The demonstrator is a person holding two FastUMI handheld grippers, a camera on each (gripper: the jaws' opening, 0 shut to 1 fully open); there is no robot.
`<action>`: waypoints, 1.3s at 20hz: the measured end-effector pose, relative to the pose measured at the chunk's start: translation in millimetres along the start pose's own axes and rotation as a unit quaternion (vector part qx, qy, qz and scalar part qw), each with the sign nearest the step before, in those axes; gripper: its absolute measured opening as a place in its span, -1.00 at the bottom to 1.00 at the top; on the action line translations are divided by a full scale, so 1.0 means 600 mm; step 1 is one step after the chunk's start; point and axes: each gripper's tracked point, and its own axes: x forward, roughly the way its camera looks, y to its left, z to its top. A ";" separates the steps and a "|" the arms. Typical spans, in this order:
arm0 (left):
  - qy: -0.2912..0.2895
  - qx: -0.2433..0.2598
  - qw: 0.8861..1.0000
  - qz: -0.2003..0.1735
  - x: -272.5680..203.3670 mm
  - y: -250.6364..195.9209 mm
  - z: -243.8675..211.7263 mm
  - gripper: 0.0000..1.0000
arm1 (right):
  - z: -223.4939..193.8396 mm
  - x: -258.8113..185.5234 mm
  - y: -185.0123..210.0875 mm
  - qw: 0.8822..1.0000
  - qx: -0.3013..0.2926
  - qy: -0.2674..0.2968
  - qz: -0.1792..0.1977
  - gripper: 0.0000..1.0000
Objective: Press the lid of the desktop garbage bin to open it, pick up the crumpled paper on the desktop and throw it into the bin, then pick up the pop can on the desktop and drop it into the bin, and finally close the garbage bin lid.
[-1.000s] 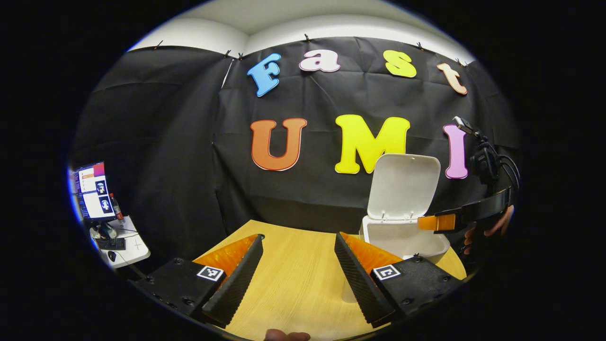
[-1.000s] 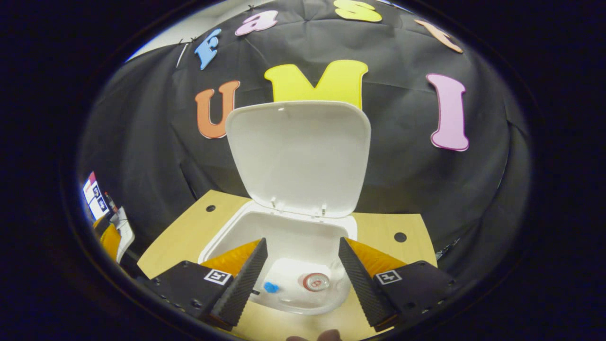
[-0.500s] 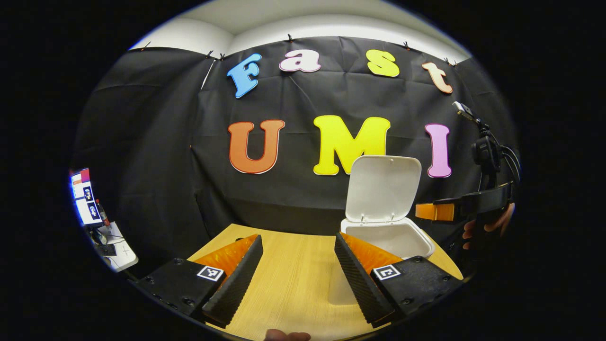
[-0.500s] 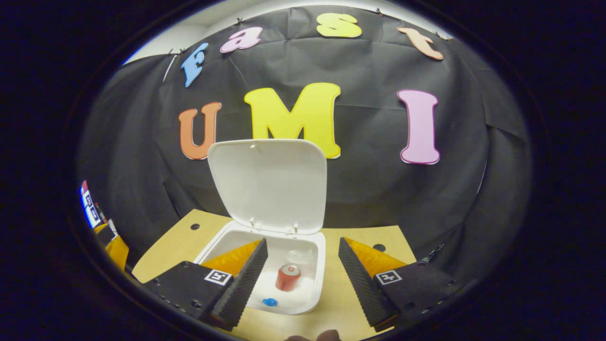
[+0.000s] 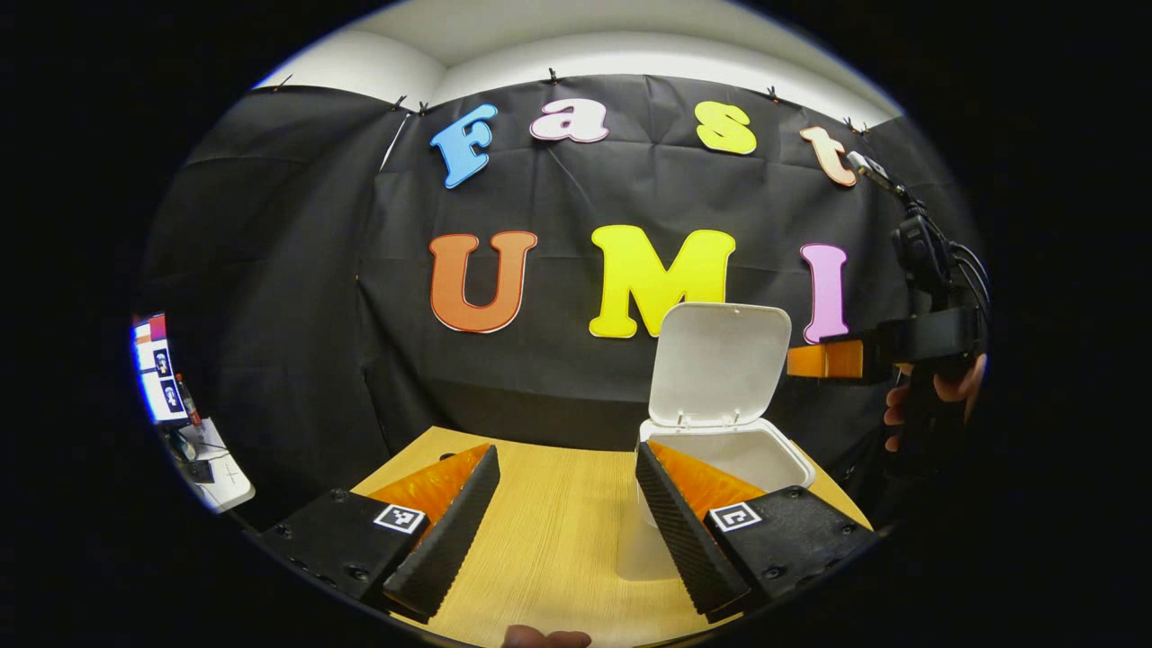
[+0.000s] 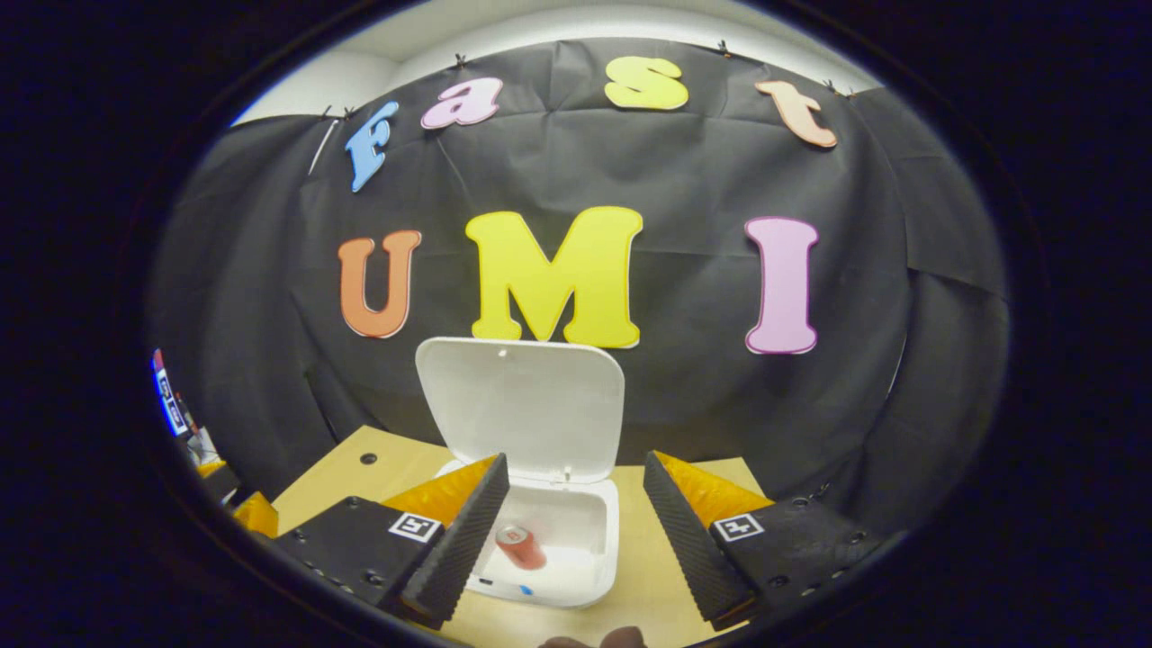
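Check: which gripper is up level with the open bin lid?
The right gripper, raised beside the lid. The left gripper sits low over the table.

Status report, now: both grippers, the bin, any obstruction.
Left gripper open, empty. Right gripper open, empty. Pop can inside bin; lid upright, not yet closed. No obstruction.

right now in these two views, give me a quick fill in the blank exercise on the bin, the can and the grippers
1. The bin lid stands ____ behind the bin.
2. The pop can lies ____ the bin.
3. The right gripper has its jaws ____, holding nothing.
4. The left gripper hangs over the wooden ____.

Missing words: open; inside; open; table
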 end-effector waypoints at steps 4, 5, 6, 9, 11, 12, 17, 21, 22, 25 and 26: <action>-0.013 -0.004 1.000 -0.009 -0.005 -0.006 0.014 0.96 | 0.060 -0.018 0.016 0.999 0.003 -0.032 -0.001 0.87; -0.013 -0.003 1.000 -0.010 -0.007 -0.007 0.013 0.96 | 0.073 -0.020 0.017 0.999 0.001 -0.039 -0.007 0.87; -0.015 -0.002 1.000 -0.011 -0.009 -0.006 0.015 0.96 | 0.090 -0.022 0.020 0.999 0.002 -0.049 -0.010 0.87; -0.024 0.000 1.000 -0.013 -0.012 -0.003 0.030 0.96 | 0.137 -0.010 0.037 0.998 0.003 -0.068 -0.013 0.87; -0.027 0.000 1.000 -0.011 -0.014 0.002 0.036 0.96 | 0.156 0.006 0.056 0.997 0.010 -0.072 -0.008 0.87; -0.029 -0.001 1.000 -0.009 -0.015 0.006 0.040 0.96 | 0.161 0.014 0.063 0.997 0.012 -0.071 -0.006 0.87; -0.031 0.003 1.000 0.003 -0.009 0.017 0.046 0.96 | 0.161 0.068 0.088 0.998 0.002 -0.062 -0.001 0.87; -0.022 -0.004 1.000 0.012 -0.001 0.026 0.045 0.96 | 0.162 0.112 0.085 0.999 0.003 -0.051 -0.003 0.88; -0.022 -0.008 1.000 0.013 0.000 0.027 0.048 0.96 | 0.162 0.122 0.083 0.999 0.007 -0.049 -0.004 0.88; -0.022 -0.009 1.000 0.019 0.006 0.030 0.052 0.96 | 0.160 0.150 0.081 0.999 0.013 -0.042 -0.010 0.88; -0.021 -0.007 1.000 0.020 0.009 0.032 0.053 0.96 | 0.158 0.158 0.080 0.999 0.014 -0.039 -0.011 0.88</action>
